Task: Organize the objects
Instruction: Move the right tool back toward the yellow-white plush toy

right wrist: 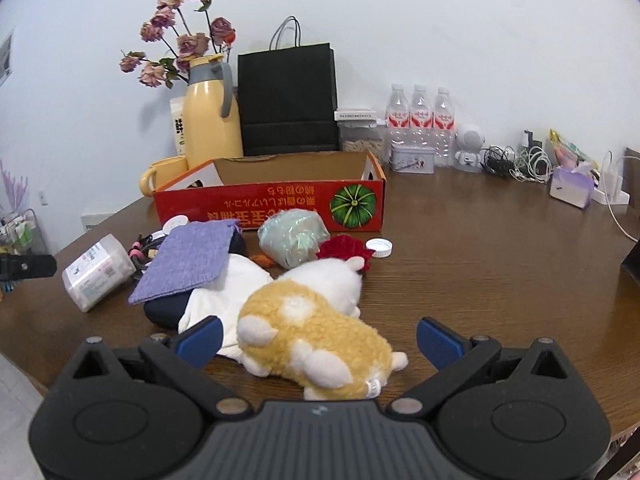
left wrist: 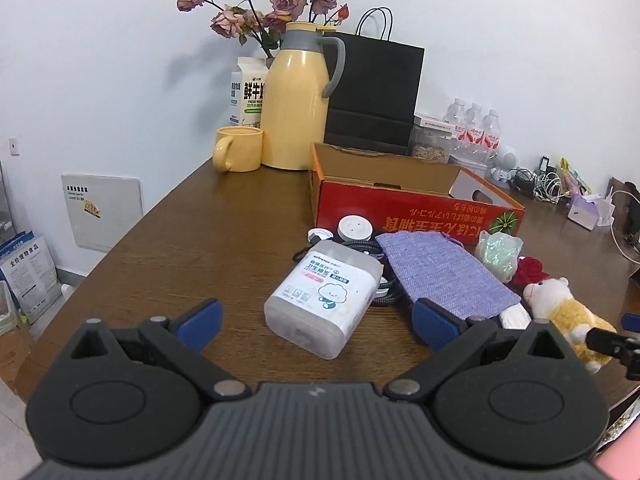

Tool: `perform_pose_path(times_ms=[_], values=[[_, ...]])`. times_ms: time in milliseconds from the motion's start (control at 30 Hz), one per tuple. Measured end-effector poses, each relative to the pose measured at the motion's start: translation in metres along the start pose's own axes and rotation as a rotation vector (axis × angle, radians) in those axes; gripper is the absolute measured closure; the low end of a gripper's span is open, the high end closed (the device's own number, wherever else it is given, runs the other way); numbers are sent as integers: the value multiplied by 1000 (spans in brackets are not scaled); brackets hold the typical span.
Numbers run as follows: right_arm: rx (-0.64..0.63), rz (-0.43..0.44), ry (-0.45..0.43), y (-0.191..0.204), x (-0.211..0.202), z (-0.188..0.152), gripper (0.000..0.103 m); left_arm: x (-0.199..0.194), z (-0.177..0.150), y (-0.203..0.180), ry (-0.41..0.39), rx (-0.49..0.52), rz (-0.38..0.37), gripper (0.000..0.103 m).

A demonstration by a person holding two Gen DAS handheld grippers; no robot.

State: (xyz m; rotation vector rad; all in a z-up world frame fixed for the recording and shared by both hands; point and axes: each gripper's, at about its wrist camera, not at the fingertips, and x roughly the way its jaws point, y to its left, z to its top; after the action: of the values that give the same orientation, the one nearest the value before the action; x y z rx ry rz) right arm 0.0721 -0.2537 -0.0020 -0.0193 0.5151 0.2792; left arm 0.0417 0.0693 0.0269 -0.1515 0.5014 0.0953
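A broad dark-brown wooden table [right wrist: 480, 248] carries everything here. Toward its back stands a shallow red cardboard box [right wrist: 272, 204] with a green pumpkin printed on its front wall, open on top, its inside bare brown card as far as can be seen. Behind the box rise a black paper carrier bag [right wrist: 288, 100] and a tall pale-yellow thermos jug with a grey handle [left wrist: 298, 100], with a yellow mug [left wrist: 238, 148] just beside the jug.

In front of the box lies a loose heap of small things. A yellow-and-white plush toy animal [right wrist: 316, 332] lies on its side at the near edge of the heap, directly between the blue pads of the right gripper [right wrist: 318, 342], whose jaws are spread wide on either side of it without touching it. A lilac woven fabric pouch [left wrist: 444, 276] lies flat on top of a white cloth and a dark rounded case. A clear rectangular plastic tub of cotton swabs with a white label [left wrist: 324, 300] lies tipped on its side at the heap's left, just ahead of the left gripper [left wrist: 318, 322], whose jaws are also spread wide and hold nothing. A crumpled pale-green shiny packet [right wrist: 292, 236] sits near the box's front wall, a red fabric flower [right wrist: 344, 250] touches the plush toy's head, and a small white bottle cap [right wrist: 379, 247] rests just beside the flower.
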Motion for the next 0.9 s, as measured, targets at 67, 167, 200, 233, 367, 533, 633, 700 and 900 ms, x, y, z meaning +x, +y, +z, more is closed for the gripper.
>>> perform_pose_path(times_ms=[67,167,200,233,367,533,633,700,900], values=[[0,-7,1,3,5,2,0,0,-1,0,-5,3,-4,0],[0,-9,5,6,13,6,0,2,-1,1,-1,-1,-7,0],[-4,-8,7,7,17,8,0,4,-1,1,3,-3,-6,0],[-8,-6,14,9,21,9,0,5,-1,2,5,-4,-5,0],[-39,24,50,11,37,7,0,11,-2,5,17,-11,-10,0],[-58,56,65,2,49,0,0,19,-4,11,36,-19,3,0],[-55,97,59,-5,54,-2,0,23,-3,13,41,-22,4,0],[-60,127,74,-8,58,-4,0,25,-2,13,43,-21,1,0],[-71,189,80,-9,62,-6,18,34,4,10,44,-5,1,0]])
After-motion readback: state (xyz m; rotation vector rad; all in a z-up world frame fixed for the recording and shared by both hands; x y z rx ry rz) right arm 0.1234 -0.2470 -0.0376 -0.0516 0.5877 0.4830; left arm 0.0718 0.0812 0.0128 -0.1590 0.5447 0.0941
